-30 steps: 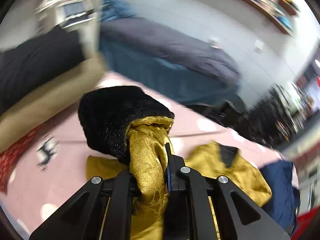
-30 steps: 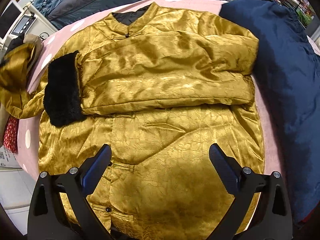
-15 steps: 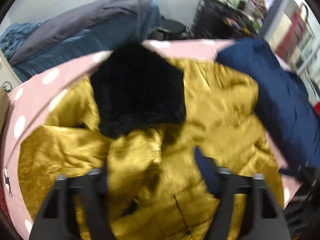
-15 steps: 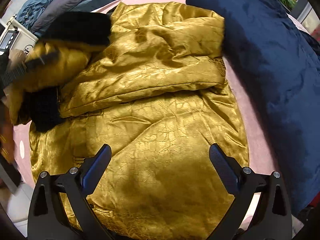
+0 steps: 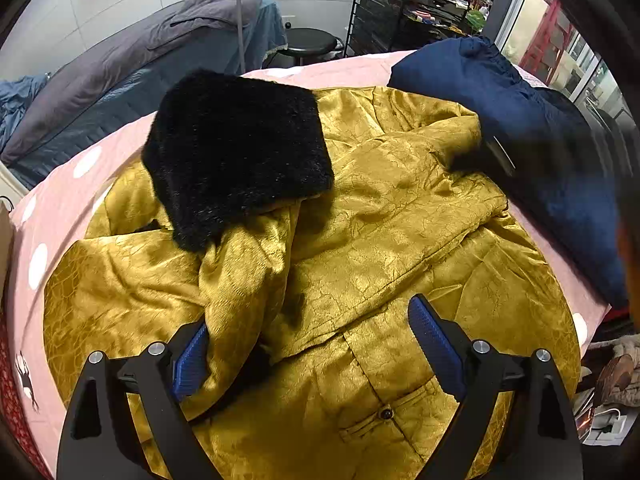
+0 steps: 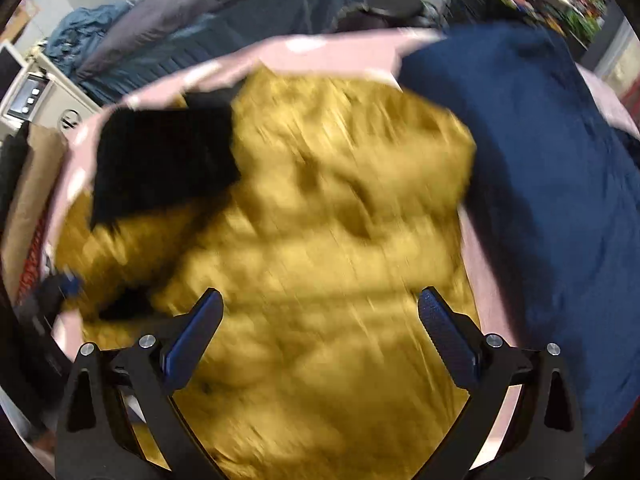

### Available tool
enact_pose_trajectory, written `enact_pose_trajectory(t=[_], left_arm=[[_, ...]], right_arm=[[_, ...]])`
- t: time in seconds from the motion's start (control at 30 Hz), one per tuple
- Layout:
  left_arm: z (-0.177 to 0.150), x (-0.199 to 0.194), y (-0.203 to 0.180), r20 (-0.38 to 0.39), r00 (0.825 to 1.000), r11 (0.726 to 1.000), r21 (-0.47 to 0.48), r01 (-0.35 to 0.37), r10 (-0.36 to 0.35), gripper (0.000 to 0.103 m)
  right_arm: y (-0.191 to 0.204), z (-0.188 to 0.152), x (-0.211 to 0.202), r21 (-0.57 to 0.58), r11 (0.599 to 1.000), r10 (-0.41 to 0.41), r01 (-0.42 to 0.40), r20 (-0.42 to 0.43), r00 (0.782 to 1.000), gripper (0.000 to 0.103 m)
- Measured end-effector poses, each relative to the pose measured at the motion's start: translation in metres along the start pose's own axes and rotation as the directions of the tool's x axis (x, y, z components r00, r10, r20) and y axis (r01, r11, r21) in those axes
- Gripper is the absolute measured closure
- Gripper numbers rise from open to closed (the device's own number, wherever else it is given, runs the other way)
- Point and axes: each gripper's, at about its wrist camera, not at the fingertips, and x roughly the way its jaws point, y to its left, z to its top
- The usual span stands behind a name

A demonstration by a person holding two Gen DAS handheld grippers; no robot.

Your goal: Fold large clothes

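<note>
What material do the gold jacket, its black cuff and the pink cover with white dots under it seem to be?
Gold jacket: looks like satin or brocade, glossy, with a woven crackle pattern and soft sheen on the creases.
Black cuff: probably faux fur or plush; dense, matte, fuzzy edge.
Pink cover: seems plain woven cloth, matte, smooth; the fibre cannot be told.
</note>
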Motion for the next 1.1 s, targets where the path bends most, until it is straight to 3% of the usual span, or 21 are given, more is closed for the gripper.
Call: enact_pose_trajectory(t=[0.1, 0.27, 0.4, 0.53, 0.63, 0.7, 0.8, 0.93, 1.03, 1.1], left_arm=[[-0.005, -0.009, 0.003, 0.003, 1.000, 1.000, -0.013, -0.006, 0.006, 0.015], [-0.019, -0.028, 0.011, 0.016, 1.000, 0.998, -0.066, -0.020, 0.021, 0.011], [-0.039, -0.038, 0.024, 0.010, 0.997, 0.992, -0.099, -0.072, 0.073, 0.010], [-0.061, -0.039, 0.044, -0.030, 0.993, 0.979, -0.167, -0.114, 0.110, 0.010], [-0.073, -0.035, 0.060, -0.065, 0.992, 0.963, -0.239, -0.122, 0.109, 0.010], [-0.079, -0.032, 0.070, -0.081, 0.992, 0.952, -0.284, -0.117, 0.098, 0.010], [-0.081, -0.031, 0.079, -0.089, 0.991, 0.943, -0.311, -0.121, 0.098, 0.010], [-0.078, -0.032, 0.084, -0.088, 0.989, 0.947, -0.288, -0.140, 0.119, 0.010], [-0.075, -0.034, 0.087, -0.085, 0.989, 0.950, -0.277, -0.141, 0.122, 0.010], [-0.074, -0.034, 0.087, -0.086, 0.989, 0.952, -0.271, -0.143, 0.124, 0.010]], right_arm=[[0.038, 0.045, 0.001, -0.110, 0.993, 0.050, -0.049, 0.011, 0.999, 0.007], [0.128, 0.099, 0.014, -0.360, 0.929, 0.092, -0.083, 0.007, 0.996, 0.007], [0.169, 0.112, 0.037, -0.466, 0.885, 0.013, -0.010, 0.002, 1.000, 0.007], [0.181, 0.110, 0.066, -0.499, 0.867, -0.038, 0.003, -0.060, 0.998, 0.009], [0.182, 0.093, 0.073, -0.564, 0.826, -0.046, -0.010, -0.086, 0.995, 0.045], [0.180, 0.077, 0.070, -0.609, 0.793, -0.064, 0.016, -0.058, 0.996, 0.080], [0.169, 0.057, 0.056, -0.637, 0.768, -0.069, 0.068, 0.023, 0.997, 0.096], [0.127, 0.046, 0.030, -0.546, 0.834, -0.051, 0.076, 0.060, 0.997, 0.099], [0.073, 0.038, 0.017, -0.406, 0.912, -0.059, 0.067, 0.032, 0.998, 0.099], [0.049, 0.028, 0.015, -0.360, 0.931, -0.063, 0.062, 0.009, 0.998, 0.099]])
